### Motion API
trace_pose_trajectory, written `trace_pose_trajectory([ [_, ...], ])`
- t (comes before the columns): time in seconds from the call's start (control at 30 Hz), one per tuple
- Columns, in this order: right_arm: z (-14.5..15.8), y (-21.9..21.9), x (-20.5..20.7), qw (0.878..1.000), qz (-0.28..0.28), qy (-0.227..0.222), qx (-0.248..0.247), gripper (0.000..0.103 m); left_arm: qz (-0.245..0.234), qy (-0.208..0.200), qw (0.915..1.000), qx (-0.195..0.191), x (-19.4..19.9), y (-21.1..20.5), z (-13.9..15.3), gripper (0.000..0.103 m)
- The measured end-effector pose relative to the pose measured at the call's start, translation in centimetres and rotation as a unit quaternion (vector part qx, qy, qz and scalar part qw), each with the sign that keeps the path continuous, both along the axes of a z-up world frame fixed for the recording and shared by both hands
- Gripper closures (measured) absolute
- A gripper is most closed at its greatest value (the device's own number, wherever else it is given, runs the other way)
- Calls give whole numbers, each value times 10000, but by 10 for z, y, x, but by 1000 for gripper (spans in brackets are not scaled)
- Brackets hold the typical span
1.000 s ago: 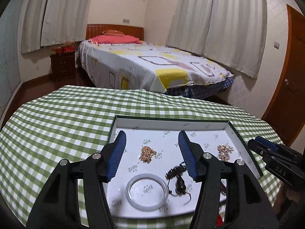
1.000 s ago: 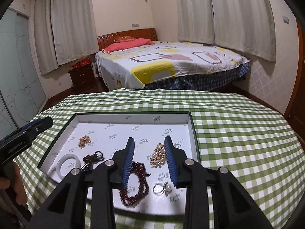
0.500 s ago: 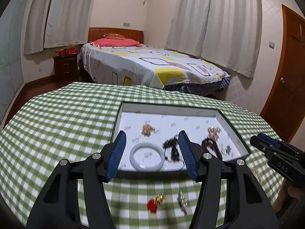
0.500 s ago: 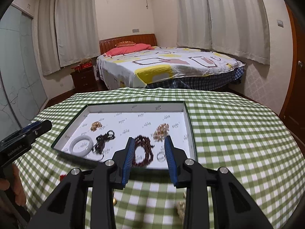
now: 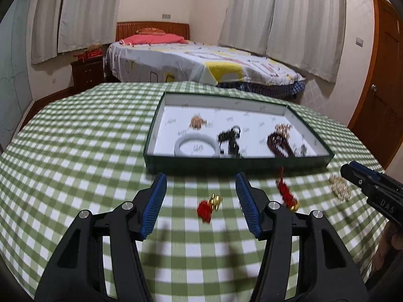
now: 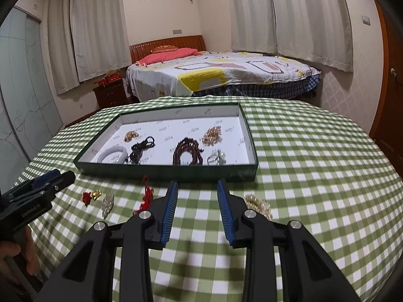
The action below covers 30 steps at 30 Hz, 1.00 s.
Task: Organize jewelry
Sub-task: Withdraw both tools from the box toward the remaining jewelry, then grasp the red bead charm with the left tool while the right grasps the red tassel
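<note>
A dark green tray [image 5: 236, 167] [image 6: 166, 172] with a white lining holds a white bangle [image 5: 196, 146] [image 6: 113, 154], a dark cord piece [image 5: 229, 138], a dark red bead bracelet [image 6: 187, 151], gold pieces [image 6: 212, 134] and a silver ring [image 6: 216, 159]. In front of it on the checked cloth lie a red-and-gold charm [image 5: 209, 205] [image 6: 91, 195], a red knot tassel [image 5: 286, 192] [image 6: 147, 195], a silver piece [image 6: 107, 202] and a gold chain [image 5: 340, 188] [image 6: 258, 205]. My left gripper [image 5: 201, 203] is open above the charm. My right gripper [image 6: 197, 211] is open, empty, near the tray's front wall.
The round table with green checked cloth [image 6: 314, 156] drops off at its edges. A bed [image 6: 226, 73], a nightstand [image 5: 87, 73], curtains and a door [image 5: 382, 75] stand behind.
Both grippers have pulled back from over the tray toward the table's near side. The loose pieces in front of the tray have come into view. Both stay open.
</note>
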State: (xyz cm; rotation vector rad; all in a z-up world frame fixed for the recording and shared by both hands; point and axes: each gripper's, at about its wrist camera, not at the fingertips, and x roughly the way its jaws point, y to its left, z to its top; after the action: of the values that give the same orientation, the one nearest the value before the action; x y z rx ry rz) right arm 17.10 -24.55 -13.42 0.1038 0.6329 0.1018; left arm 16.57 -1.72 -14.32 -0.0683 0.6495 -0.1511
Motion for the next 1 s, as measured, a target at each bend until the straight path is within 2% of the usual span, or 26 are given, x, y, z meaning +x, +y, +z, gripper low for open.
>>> trace_pose_trajectory([
  [0.4, -13, -2, -3, 9999, -6, 118, 72, 70, -71, 422, 9990, 157, 10, -7, -22, 49],
  [0.8, -18, 0, 0, 9997, 21, 238, 96, 70, -191, 831, 9963, -68, 23, -7, -36, 78],
  [0.9, -19, 2, 0, 9996, 44, 264, 89, 70, -223, 859, 9959, -173, 24, -6, -37, 89],
  [1.0, -20, 5, 0, 9996, 79, 281, 66, 70, -225, 858, 9958, -230, 24, -4, -37, 92],
])
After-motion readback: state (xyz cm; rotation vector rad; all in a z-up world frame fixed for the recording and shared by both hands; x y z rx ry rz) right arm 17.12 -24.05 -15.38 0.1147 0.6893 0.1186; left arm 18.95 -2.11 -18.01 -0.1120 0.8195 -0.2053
